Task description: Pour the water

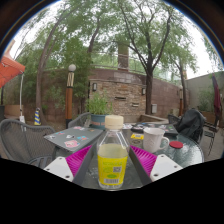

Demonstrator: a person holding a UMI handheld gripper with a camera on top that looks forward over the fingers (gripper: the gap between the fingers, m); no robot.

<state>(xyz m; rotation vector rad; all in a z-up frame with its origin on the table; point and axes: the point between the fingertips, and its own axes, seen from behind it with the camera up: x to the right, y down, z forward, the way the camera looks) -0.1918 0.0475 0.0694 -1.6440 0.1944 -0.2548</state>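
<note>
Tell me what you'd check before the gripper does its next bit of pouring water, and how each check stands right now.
1. Bottle between the gripper pads: ok.
2. Both fingers pressing on it: cannot tell.
3. Bottle cap off: not ok, a pale cap sits on top.
4. Bottle upright: ok.
5. White mug there to pour into, beyond the right finger: ok.
6. Mug empty: cannot tell.

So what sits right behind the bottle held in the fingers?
Behind the bottle, the table carries a white cup to one side. The table directly behind the bottle is covered by it. The gripper grips the bottle.
</note>
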